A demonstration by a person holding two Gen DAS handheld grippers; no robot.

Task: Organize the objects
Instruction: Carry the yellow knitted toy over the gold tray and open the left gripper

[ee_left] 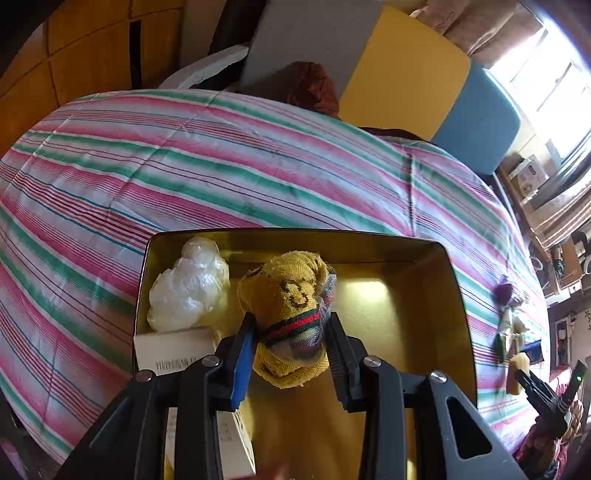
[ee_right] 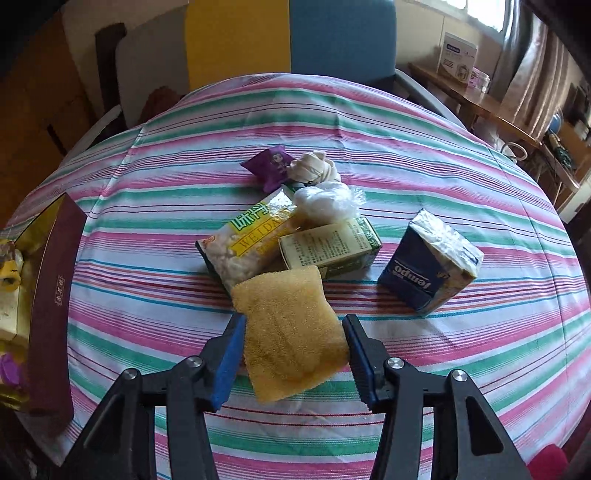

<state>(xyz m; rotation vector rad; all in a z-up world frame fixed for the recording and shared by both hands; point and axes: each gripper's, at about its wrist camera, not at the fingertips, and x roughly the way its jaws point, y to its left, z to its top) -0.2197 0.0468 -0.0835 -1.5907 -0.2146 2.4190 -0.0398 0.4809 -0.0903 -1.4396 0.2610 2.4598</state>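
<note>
In the left wrist view my left gripper (ee_left: 290, 332) is shut on a rolled yellow sock (ee_left: 288, 291) with a red and green band, held over the gold tin box (ee_left: 458, 295). A white plastic bundle (ee_left: 188, 288) and a white carton (ee_left: 173, 349) lie inside the box. In the right wrist view my right gripper (ee_right: 293, 328) is shut on a yellow sponge (ee_right: 291, 328) just above the striped cloth. Behind it lie a snack packet (ee_right: 247, 240), a green carton (ee_right: 328, 247), a white bag (ee_right: 325, 201), a cream sock roll (ee_right: 314, 168), a purple pouch (ee_right: 271, 166) and a blue tissue pack (ee_right: 432, 258).
The round table wears a pink, green and white striped cloth (ee_right: 406, 147). The tin box with its maroon side (ee_right: 51, 295) stands at the table's left edge in the right wrist view. Yellow and blue chair backs (ee_right: 295, 33) stand behind the table. A wooden side table (ee_right: 480, 96) is at the right.
</note>
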